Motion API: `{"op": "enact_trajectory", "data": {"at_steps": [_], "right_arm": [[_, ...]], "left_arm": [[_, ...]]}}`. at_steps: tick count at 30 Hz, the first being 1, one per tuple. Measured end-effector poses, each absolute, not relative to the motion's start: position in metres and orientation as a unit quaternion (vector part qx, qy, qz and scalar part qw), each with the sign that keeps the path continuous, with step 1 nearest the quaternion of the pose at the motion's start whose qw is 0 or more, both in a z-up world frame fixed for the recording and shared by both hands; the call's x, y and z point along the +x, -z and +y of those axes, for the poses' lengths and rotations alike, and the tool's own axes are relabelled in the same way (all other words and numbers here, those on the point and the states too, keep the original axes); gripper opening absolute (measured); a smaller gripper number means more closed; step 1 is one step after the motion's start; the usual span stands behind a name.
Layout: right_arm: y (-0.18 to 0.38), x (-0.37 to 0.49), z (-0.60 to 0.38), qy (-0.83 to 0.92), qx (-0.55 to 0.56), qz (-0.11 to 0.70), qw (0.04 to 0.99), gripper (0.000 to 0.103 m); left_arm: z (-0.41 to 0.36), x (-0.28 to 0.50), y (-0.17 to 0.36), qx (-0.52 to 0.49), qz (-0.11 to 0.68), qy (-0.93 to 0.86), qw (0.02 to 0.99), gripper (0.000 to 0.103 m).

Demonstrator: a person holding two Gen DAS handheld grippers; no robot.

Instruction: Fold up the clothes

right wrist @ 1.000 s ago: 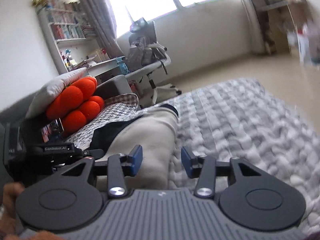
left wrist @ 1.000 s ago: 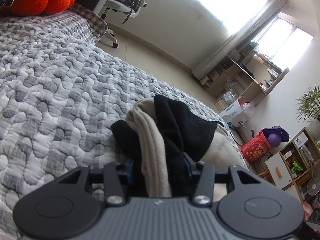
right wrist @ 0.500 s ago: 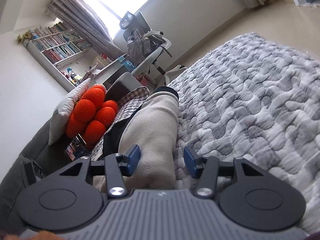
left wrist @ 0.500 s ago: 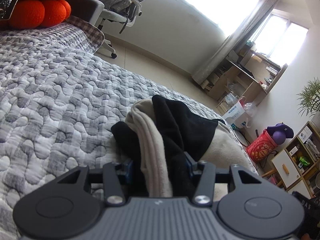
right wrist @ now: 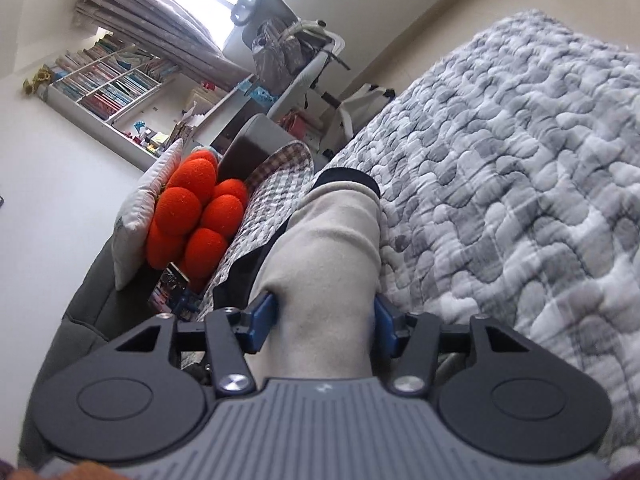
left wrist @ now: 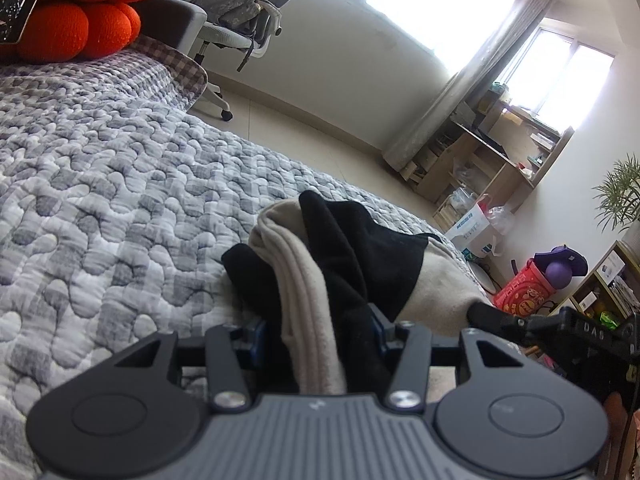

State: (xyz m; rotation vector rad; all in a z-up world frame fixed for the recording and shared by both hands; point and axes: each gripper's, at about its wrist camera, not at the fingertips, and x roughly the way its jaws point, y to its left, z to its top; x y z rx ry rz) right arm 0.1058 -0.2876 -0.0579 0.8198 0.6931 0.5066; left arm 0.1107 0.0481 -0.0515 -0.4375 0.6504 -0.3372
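Observation:
A beige and black garment [left wrist: 360, 248] lies bunched on the grey quilted bed [left wrist: 100, 200]. My left gripper [left wrist: 316, 328] is shut on a gathered fold of it, with beige and black cloth squeezed between the blue pads. In the right wrist view a beige sleeve with a black cuff [right wrist: 336, 240] runs away from me along the bed [right wrist: 520, 160]. My right gripper [right wrist: 324, 320] straddles this sleeve. Its jaws are opening, and the cloth fills the gap between the pads at its full width, not pinched.
Orange ball cushions [right wrist: 192, 208] and a pillow sit at the head of the bed, beside a phone-like slab [left wrist: 16, 16]. An office chair [left wrist: 240, 8], a desk [left wrist: 480, 160], a bookshelf [right wrist: 112, 88] and a red container [left wrist: 524, 292] stand on the floor beyond.
The right gripper rolled and slid forward over the beige sleeve, which now fills its gap, and its jaws stand slightly wider. The left gripper kept its hold in place.

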Motion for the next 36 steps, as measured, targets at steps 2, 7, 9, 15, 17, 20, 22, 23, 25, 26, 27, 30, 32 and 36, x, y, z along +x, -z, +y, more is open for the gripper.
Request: {"op": "enact_trajectory", "data": {"at_steps": [2, 7, 9, 15, 17, 20, 22, 23, 25, 26, 27, 30, 32, 36], "right_arm": [[0.059, 0.106, -0.293, -0.245, 0.397, 0.331, 0.82, 0.056], [0.06, 0.101, -0.304, -0.256, 0.421, 0.335, 0.803, 0.056], [0.057, 0.102, -0.302, -0.252, 0.414, 0.344, 0.804, 0.057], [0.051, 0.111, -0.289, -0.241, 0.391, 0.342, 0.82, 0.061], [0.05, 0.11, -0.285, -0.242, 0.378, 0.333, 0.829, 0.061], [0.052, 0.109, -0.284, -0.247, 0.371, 0.322, 0.835, 0.061], [0.054, 0.106, -0.282, -0.248, 0.362, 0.311, 0.843, 0.055], [0.055, 0.103, -0.279, -0.246, 0.348, 0.301, 0.853, 0.052], [0.055, 0.096, -0.273, -0.24, 0.321, 0.288, 0.87, 0.049], [0.054, 0.094, -0.269, -0.236, 0.305, 0.283, 0.878, 0.048], [0.052, 0.092, -0.265, -0.232, 0.289, 0.28, 0.886, 0.048], [0.049, 0.087, -0.254, -0.222, 0.249, 0.27, 0.903, 0.047], [0.049, 0.087, -0.25, -0.218, 0.236, 0.266, 0.909, 0.047], [0.053, 0.087, -0.244, -0.214, 0.227, 0.255, 0.915, 0.047]], "left_arm": [[0.049, 0.11, 0.052, -0.213, 0.315, 0.164, 0.91, 0.049], [0.048, 0.108, 0.052, -0.215, 0.315, 0.165, 0.91, 0.049], [0.048, 0.108, 0.052, -0.213, 0.314, 0.165, 0.91, 0.049], [0.047, 0.108, 0.051, -0.211, 0.313, 0.163, 0.912, 0.049], [0.047, 0.108, 0.051, -0.209, 0.312, 0.162, 0.912, 0.049], [0.047, 0.108, 0.05, -0.208, 0.312, 0.161, 0.913, 0.049], [0.046, 0.107, 0.05, -0.208, 0.312, 0.161, 0.913, 0.049], [0.045, 0.106, 0.05, -0.208, 0.311, 0.16, 0.913, 0.049], [0.044, 0.105, 0.05, -0.204, 0.31, 0.159, 0.915, 0.049], [0.043, 0.105, 0.049, -0.202, 0.31, 0.158, 0.915, 0.049], [0.042, 0.105, 0.049, -0.201, 0.31, 0.157, 0.916, 0.049], [0.041, 0.104, 0.049, -0.196, 0.308, 0.152, 0.918, 0.049], [0.039, 0.104, 0.048, -0.191, 0.307, 0.148, 0.92, 0.049], [0.035, 0.103, 0.046, -0.179, 0.304, 0.14, 0.925, 0.051]]}}
